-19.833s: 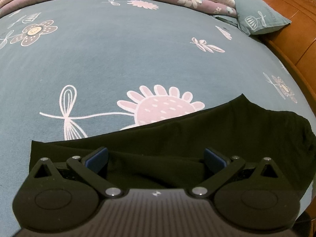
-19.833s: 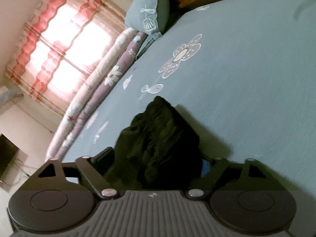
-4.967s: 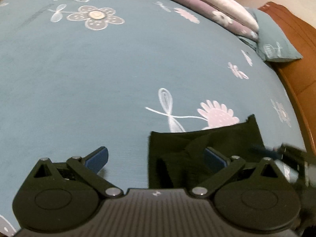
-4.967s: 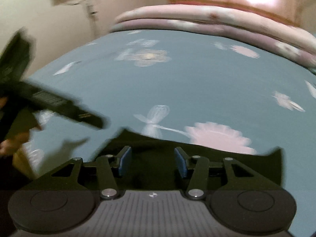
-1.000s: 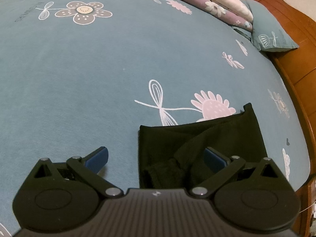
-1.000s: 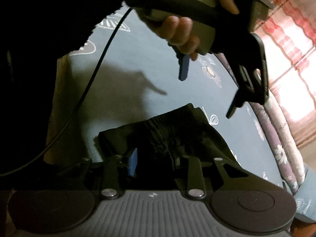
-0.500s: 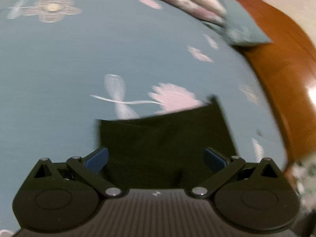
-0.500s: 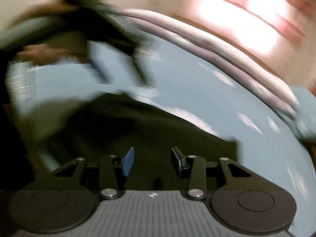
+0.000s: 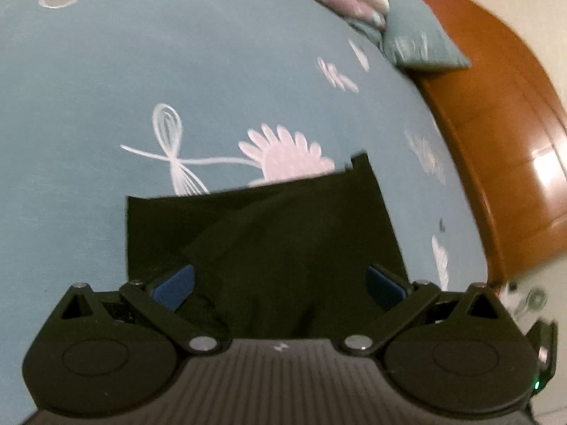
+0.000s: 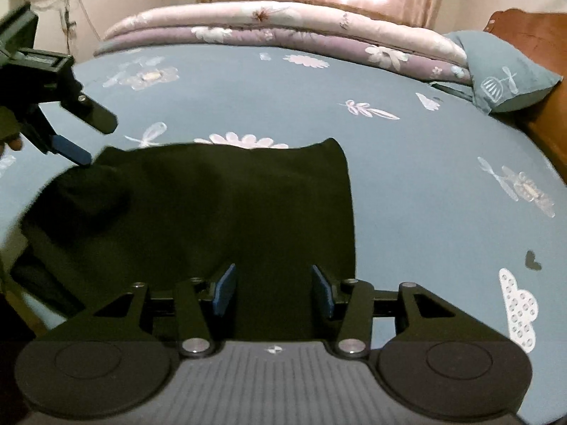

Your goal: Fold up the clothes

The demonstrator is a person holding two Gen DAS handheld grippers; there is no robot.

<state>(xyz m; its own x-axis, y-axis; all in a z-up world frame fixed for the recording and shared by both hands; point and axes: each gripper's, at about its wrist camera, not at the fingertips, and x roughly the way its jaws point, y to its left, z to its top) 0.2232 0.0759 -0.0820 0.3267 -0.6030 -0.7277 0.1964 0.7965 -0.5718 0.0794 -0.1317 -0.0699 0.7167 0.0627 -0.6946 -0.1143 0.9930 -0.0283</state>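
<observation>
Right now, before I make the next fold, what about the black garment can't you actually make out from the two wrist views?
- Near edge of the black garment: hidden in both wrist views behind the gripper bodies.
- Its folds and layers: fabric too dark, left wrist view motion-blurred.
- Its left end: blurred and in shadow in the right wrist view.
- Whether the open right gripper touches the cloth: cannot tell.
- Left gripper: open; contact with the cloth unclear.

Both tongs, left tongs [image 9: 280, 285] and right tongs [image 10: 273, 292], are matte black with blue pads [image 10: 224, 289], silver pivot screws and ribbed housings.
</observation>
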